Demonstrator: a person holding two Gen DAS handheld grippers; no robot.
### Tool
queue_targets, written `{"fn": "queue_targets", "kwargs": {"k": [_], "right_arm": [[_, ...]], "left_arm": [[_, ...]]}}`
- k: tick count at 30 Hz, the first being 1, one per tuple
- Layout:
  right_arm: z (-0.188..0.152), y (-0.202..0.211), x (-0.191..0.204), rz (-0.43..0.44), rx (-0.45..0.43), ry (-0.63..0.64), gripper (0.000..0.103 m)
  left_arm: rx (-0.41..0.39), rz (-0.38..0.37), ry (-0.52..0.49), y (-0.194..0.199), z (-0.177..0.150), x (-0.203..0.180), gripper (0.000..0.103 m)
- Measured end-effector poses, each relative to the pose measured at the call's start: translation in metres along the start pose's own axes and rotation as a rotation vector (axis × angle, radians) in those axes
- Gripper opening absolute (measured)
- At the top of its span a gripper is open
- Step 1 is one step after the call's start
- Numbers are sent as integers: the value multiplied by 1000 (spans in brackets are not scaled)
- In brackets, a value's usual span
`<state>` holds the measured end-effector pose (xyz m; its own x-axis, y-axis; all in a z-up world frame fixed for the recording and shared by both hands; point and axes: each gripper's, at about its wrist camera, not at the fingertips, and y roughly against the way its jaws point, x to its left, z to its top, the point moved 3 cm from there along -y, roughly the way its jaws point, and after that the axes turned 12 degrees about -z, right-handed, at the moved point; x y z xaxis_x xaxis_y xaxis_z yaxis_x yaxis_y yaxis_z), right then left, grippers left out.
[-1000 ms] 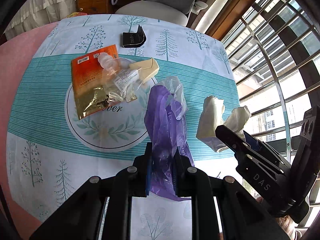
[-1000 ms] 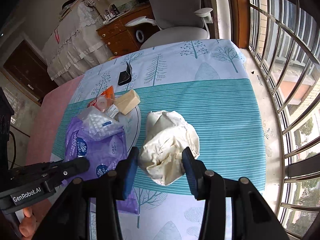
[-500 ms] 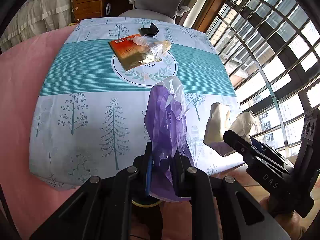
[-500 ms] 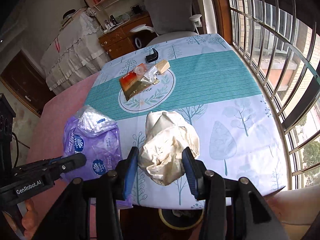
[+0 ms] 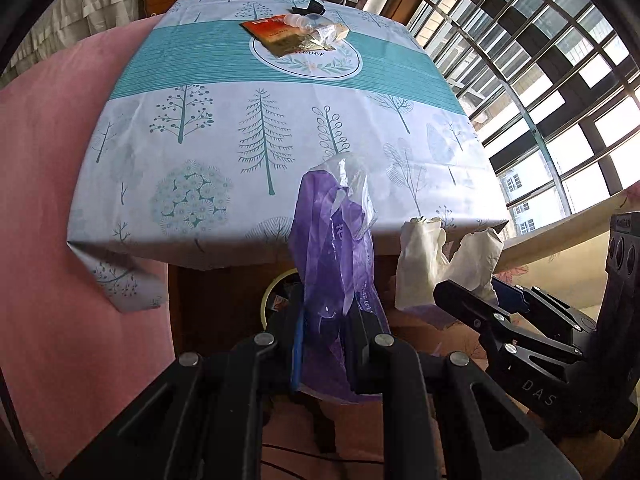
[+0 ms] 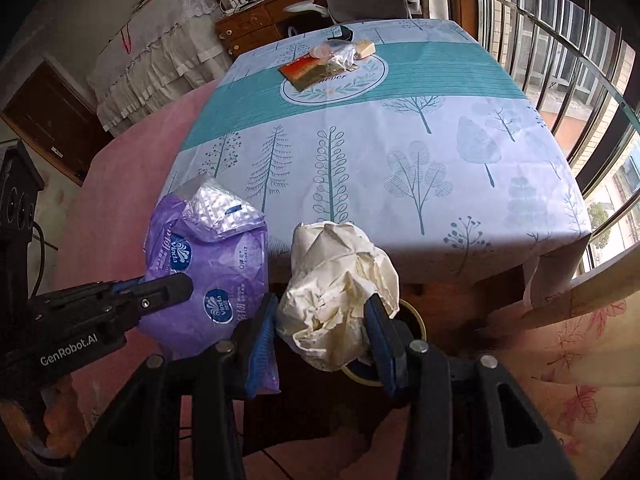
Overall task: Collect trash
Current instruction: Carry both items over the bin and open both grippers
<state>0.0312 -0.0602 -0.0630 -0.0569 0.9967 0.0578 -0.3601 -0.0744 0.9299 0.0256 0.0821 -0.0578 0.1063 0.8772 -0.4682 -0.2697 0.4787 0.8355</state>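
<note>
Fingers clamped on both sides: the left gripper [image 5: 324, 340] pinches the purple wrapper [image 5: 336, 264], the right gripper [image 6: 324, 332] squeezes the crumpled paper [image 6: 340, 292], both loads off the table's [image 6: 400, 160] near edge. Just below the fingertips sits a round yellow-rimmed bin [image 6: 416, 316], so this looks like the drop-off step. Next call: centre each load over that rim, then release; more litter [image 6: 328, 60] waits far beyond the fingers.

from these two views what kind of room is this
Most likely a lived-in room of a home, perhaps a dining corner or bedroom. A table under a tree-print tablecloth holds snack wrappers, a wooden chest of drawers stands behind it, and a barred window runs along one side.
</note>
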Motion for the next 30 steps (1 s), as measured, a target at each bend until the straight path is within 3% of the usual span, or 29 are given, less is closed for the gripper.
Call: {"fn": "queue_targets", "kwargs": {"k": [7, 12, 21, 26, 29, 30], "right_arm": [[-36, -25, -5, -6, 97, 28, 45], [-69, -67, -23, 16, 202, -3, 45], [-132, -211, -56, 17, 386, -68, 45], [-147, -284, -69, -1, 411, -81, 47], [-149, -322, -75, -3, 416, -100, 49], [-149, -332, -77, 3, 414, -110, 52]], "left_arm": [[60, 15, 53, -30, -35, 8, 14], [98, 33, 87, -72, -61, 18, 14], [154, 74, 160, -210, -101, 64, 14], [158, 87, 155, -278, -110, 88, 14], [152, 86, 126, -307, -114, 100, 24], [154, 81, 119, -315, -117, 104, 38]]}}
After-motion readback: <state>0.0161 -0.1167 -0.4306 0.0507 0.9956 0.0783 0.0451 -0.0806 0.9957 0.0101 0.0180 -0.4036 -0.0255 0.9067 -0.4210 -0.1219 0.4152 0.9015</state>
